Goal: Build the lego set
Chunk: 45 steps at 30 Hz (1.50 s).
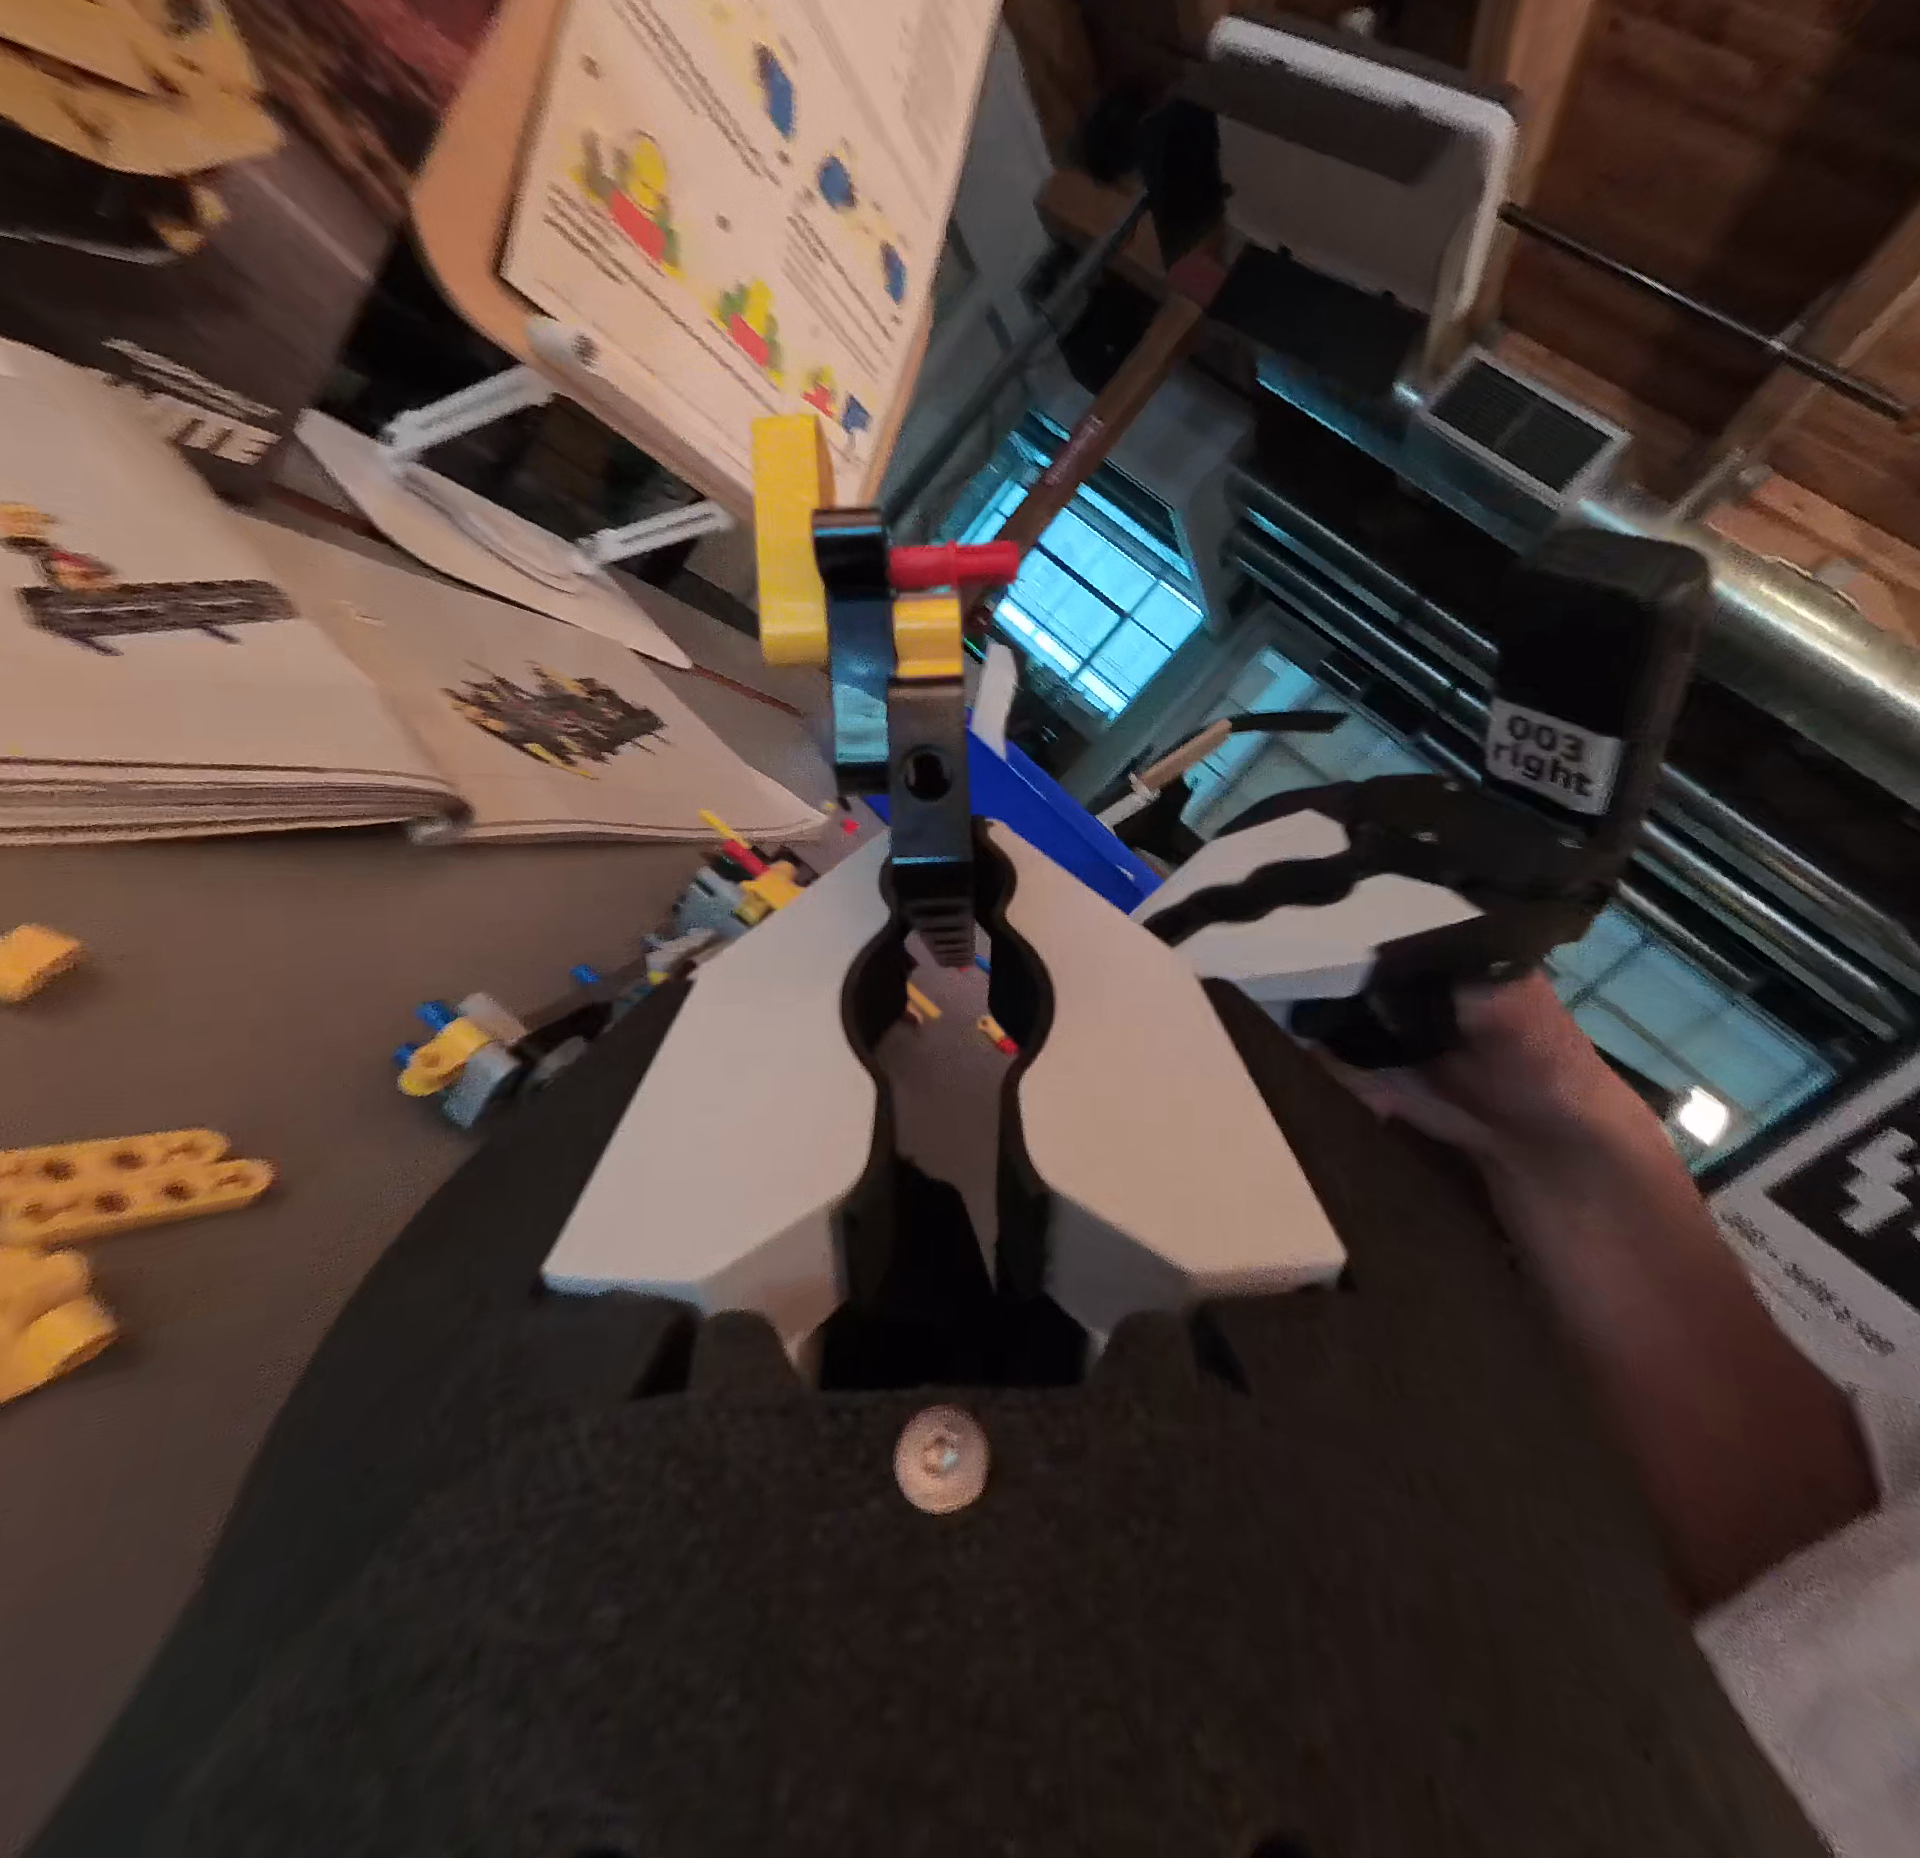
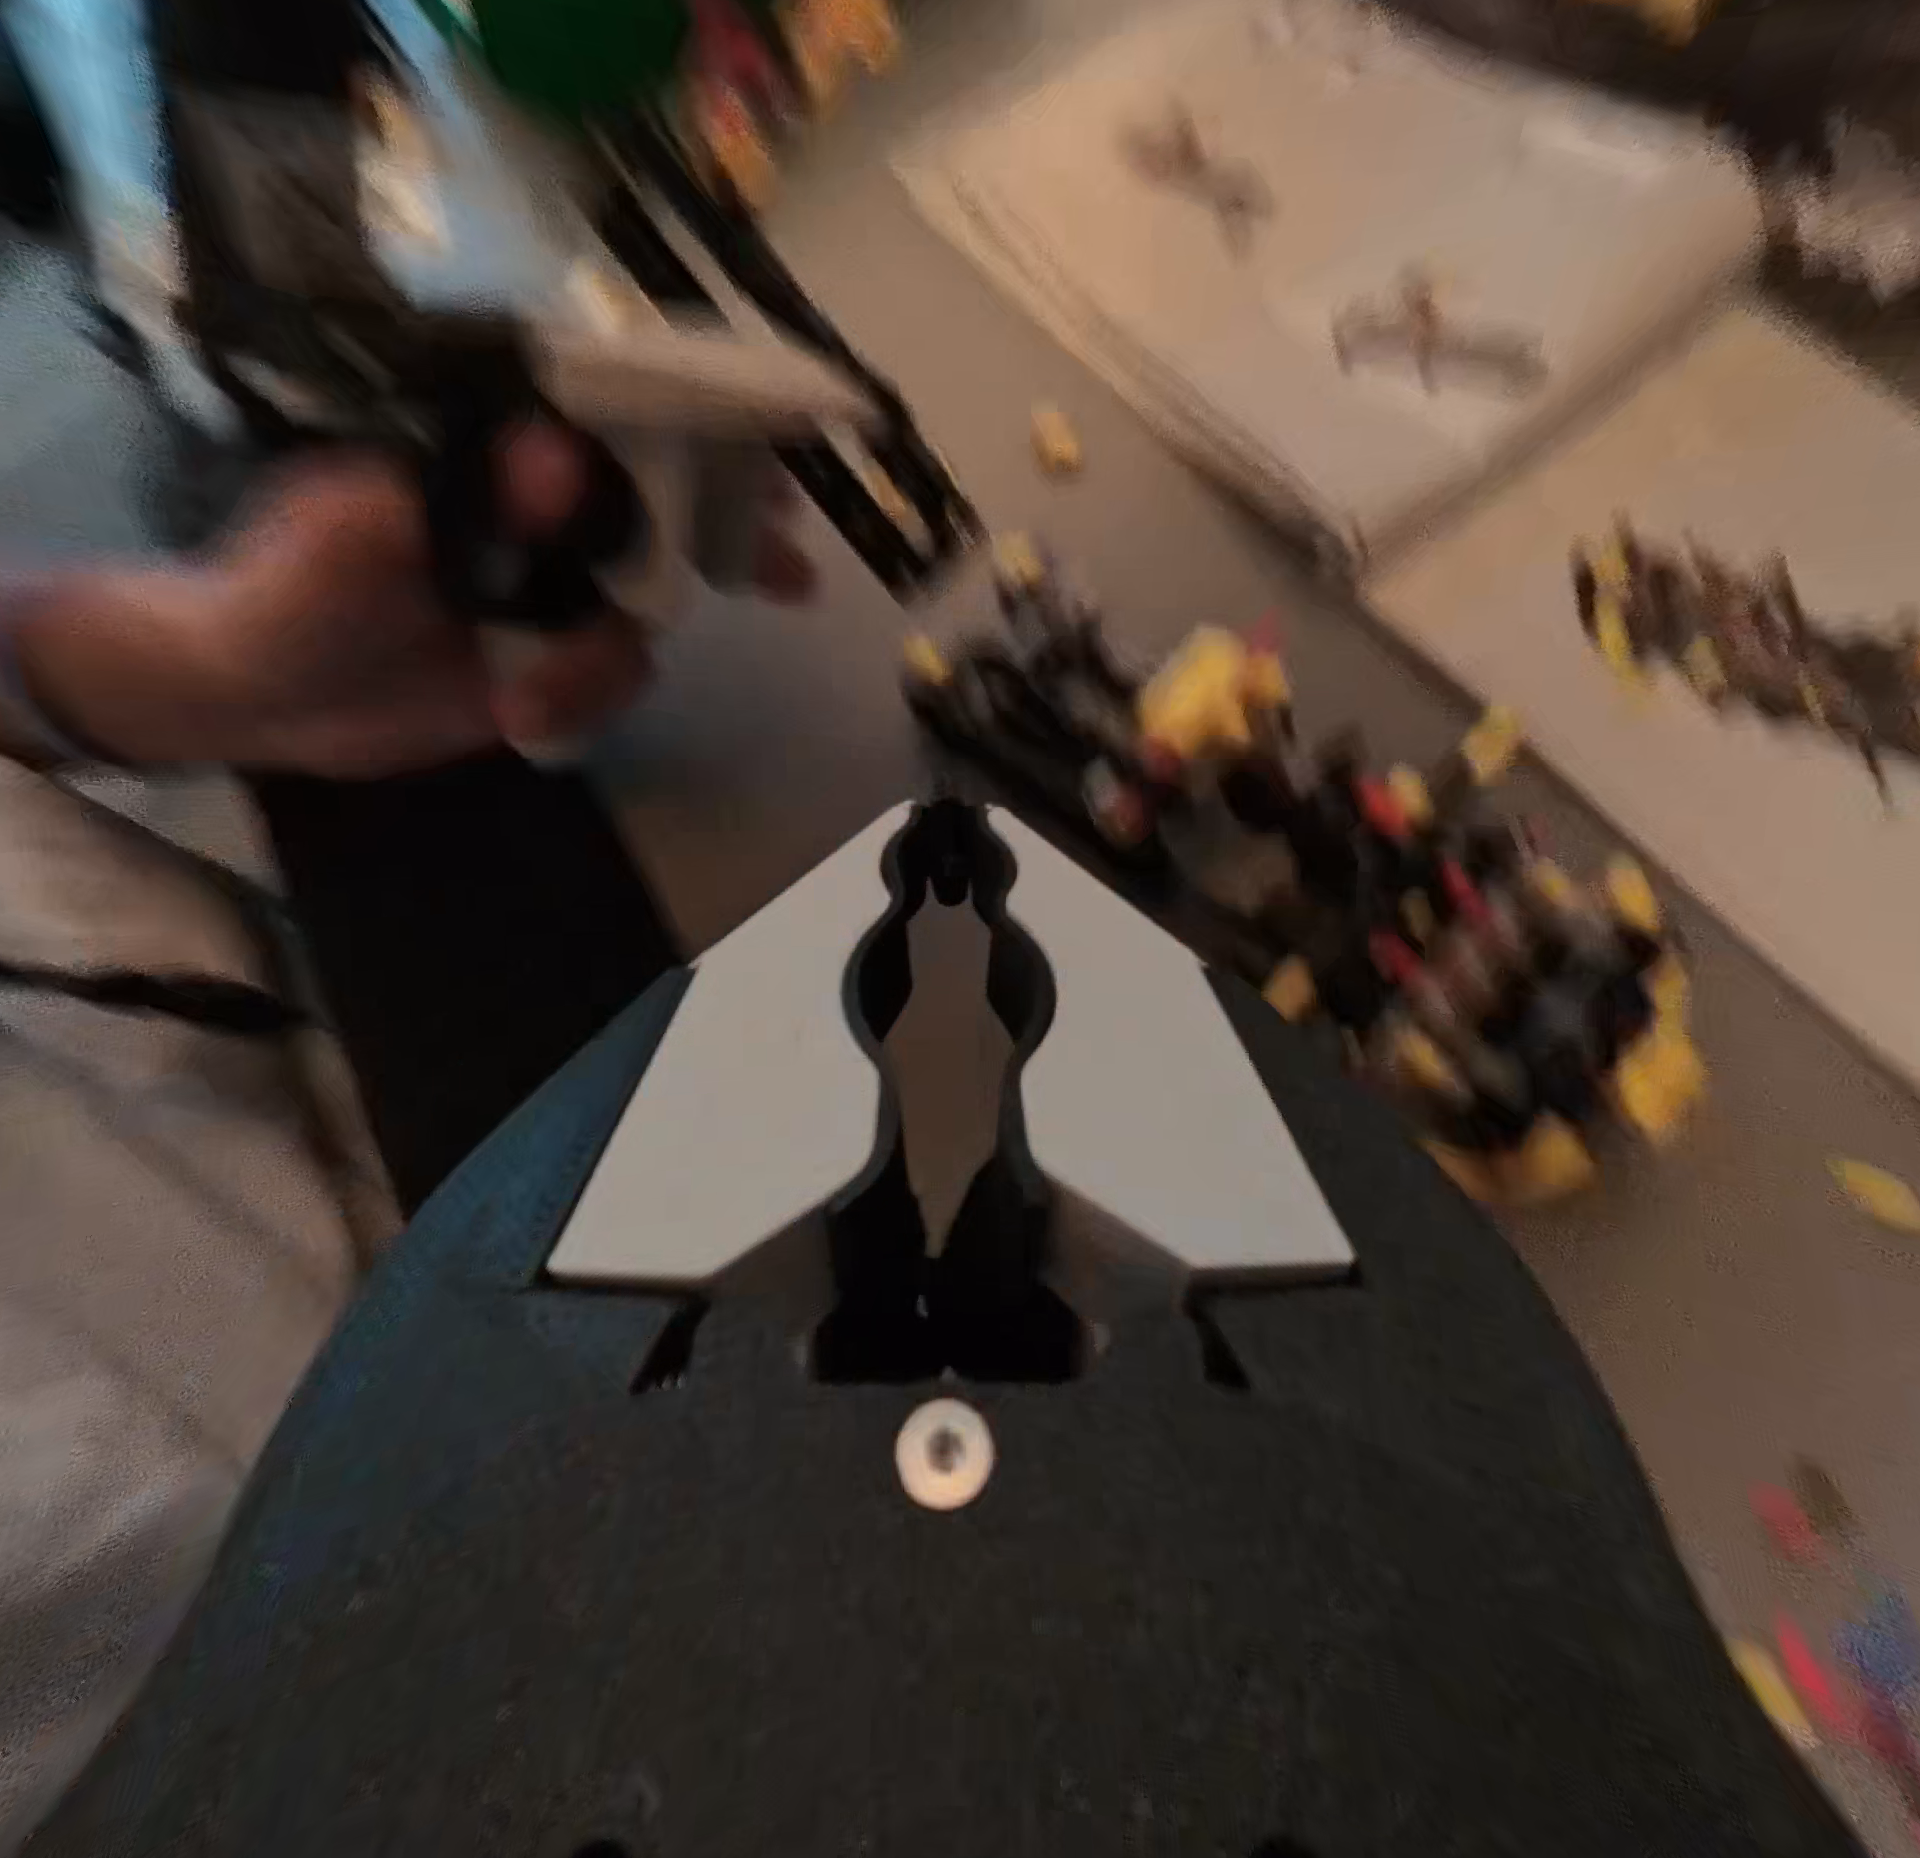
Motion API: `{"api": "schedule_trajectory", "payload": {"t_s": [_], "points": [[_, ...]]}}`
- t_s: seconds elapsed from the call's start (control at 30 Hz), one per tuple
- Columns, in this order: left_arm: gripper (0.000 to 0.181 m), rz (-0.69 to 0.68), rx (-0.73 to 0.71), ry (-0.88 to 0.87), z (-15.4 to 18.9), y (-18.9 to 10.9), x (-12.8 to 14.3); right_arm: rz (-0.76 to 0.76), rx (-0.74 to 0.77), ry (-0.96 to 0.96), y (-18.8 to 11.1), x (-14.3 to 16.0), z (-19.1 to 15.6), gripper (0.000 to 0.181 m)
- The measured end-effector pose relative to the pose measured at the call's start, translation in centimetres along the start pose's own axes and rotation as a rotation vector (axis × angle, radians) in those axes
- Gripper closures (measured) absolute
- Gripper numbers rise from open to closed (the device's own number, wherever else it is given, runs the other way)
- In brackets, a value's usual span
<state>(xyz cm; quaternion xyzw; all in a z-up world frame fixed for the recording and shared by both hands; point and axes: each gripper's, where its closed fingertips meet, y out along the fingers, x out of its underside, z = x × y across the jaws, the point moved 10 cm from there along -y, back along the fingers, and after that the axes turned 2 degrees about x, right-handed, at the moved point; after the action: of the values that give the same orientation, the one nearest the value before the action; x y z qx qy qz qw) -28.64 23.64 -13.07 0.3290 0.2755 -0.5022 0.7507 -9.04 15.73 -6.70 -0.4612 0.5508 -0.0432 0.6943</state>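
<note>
The left claw [image 1: 932,873] is pressed together and pinches a small lego piece [image 1: 883,665] by its black bottom end. The piece sticks straight up out of the tips, lifted off the surface [image 1: 260,977]. It is made of black bars, a yellow bar [image 1: 790,541] at its top left, a small yellow block and a red pin [image 1: 951,561] that pokes out to the right. To the left of this piece an open instruction book [image 1: 260,686] lies flat on the surface. Behind the piece a board with a picture sheet [image 1: 727,146] stands tilted. Loose yellow bars [image 1: 114,1185] lie on the surface well to the left of the piece and lower in the picture. A small clump of yellow, blue and grey bits [image 1: 457,1055] lies nearer, and more small bits [image 1: 748,889] lie just left of the claw tips. To the right of the piece, the right claw [image 1: 1226,873] shows from the side, with a hand [image 1: 1538,1112] on its handle. The right wrist view is very blurry. There the right claw [image 2: 948,821] has its tips close together with something small and dark [image 2: 948,878] between them, but I cannot tell for sure if it pinches it. A big black and yellow lego model [image 2: 1351,873] lies on the surface just right of the tips. Up and to the left of the model a hand [image 2: 312,645] holds the left claw [image 2: 894,520].
</note>
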Motion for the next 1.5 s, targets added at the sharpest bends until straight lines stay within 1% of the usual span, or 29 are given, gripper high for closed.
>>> {"api": "schedule_trajectory", "payload": {"t_s": [0.07,0.1,0.13,0.17,0.23,0.33,0.47,0.87,1.23,1.3,1.5], "points": [[0.173,-0.034,0.023,0.027,0.4,0.3,0.3,-0.320,0.116,-0.005,-0.3,3.3,1.3,0.175],[0.173,-0.041,0.034,0.033,0.5,0.3,0.3,-0.446,0.104,0.010,-0.4,5.3,1.8,0.175],[0.173,-0.048,0.047,0.037,0.7,0.3,0.4,-0.534,0.063,0.038,-0.5,7.0,2.0,0.174],[0.173,-0.055,0.059,0.042,0.8,0.4,0.4,-0.583,0.037,0.063,-0.7,8.3,2.3,0.174],[0.173,-0.060,0.068,0.050,0.9,0.3,0.5,-0.636,0.037,0.075,-1.2,10.3,3.0,0.174],[0.173,-0.060,0.072,0.037,0.8,0.3,0.5,-0.721,0.072,0.050,-1.8,12.0,3.8,0.174],[0.173,-0.057,0.068,0.022,0.6,0.2,0.4,-0.737,0.044,0.058,-2.1,12.4,3.9,0.174],[0.173,-0.058,0.069,0.010,0.5,0.2,0.4,-0.741,0.069,0.030,-2.0,12.5,4.0,0.169],[0.173,-0.055,0.071,0.005,0.4,0.2,0.4,-0.649,0.078,0.015,-2.8,12.5,3.7,0.170],[0.173,-0.056,0.072,0.007,0.4,0.2,0.4,-0.655,0.066,0.022,-2.7,12.6,3.7,0.174],[0.173,-0.055,0.072,0.008,0.5,0.2,0.4,-0.661,0.077,0.006,-2.9,12.8,3.5,0.174]]}}
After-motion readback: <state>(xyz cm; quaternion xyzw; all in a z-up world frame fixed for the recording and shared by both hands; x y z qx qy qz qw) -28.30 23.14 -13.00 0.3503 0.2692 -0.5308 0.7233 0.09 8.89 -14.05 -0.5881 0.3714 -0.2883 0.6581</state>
